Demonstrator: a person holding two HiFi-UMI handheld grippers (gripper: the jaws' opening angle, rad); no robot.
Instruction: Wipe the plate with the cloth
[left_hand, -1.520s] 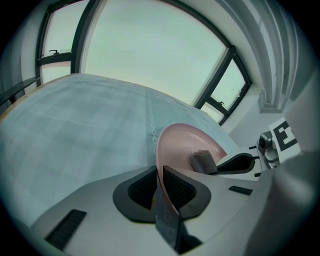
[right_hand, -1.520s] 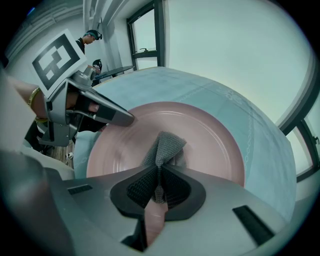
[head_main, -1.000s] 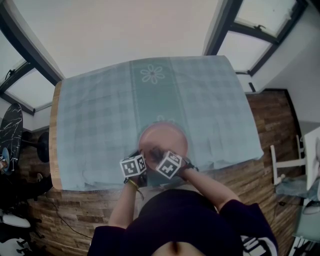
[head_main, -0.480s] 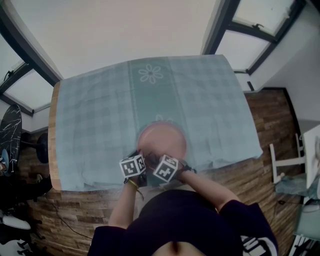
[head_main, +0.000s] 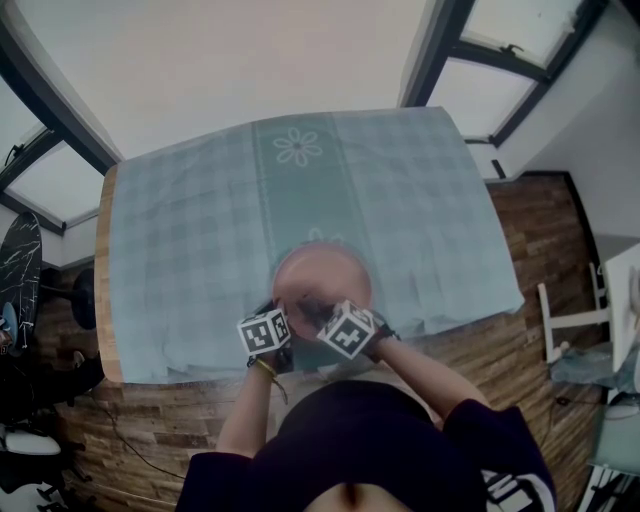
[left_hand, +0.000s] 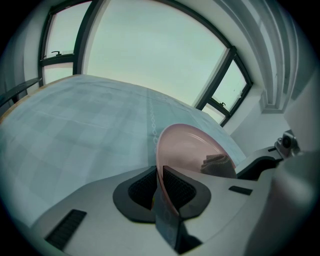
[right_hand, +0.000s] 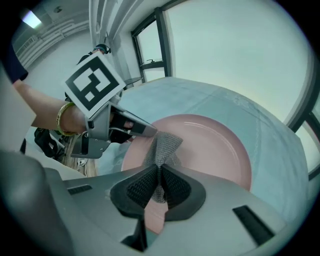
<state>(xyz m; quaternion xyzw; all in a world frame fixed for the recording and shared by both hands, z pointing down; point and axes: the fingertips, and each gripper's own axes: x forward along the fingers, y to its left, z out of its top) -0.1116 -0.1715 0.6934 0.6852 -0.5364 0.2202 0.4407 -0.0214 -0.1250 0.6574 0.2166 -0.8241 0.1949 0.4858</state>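
Pink round plate (head_main: 322, 275), shallow with a raised rim, on teal checked tablecloth (head_main: 200, 250) near the front edge. Left gripper (left_hand: 160, 173) clamped on its rim. Right gripper (right_hand: 159, 178) pinches grey mesh cloth (right_hand: 165, 145) over plate.

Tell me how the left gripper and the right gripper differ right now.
The left gripper is shut on the rim of the pink plate; the right gripper is shut on the grey cloth. The left gripper stays at the plate's edge, while the right gripper holds its cloth over the plate's face. Both are clamped on something, side by side at the plate's near side.
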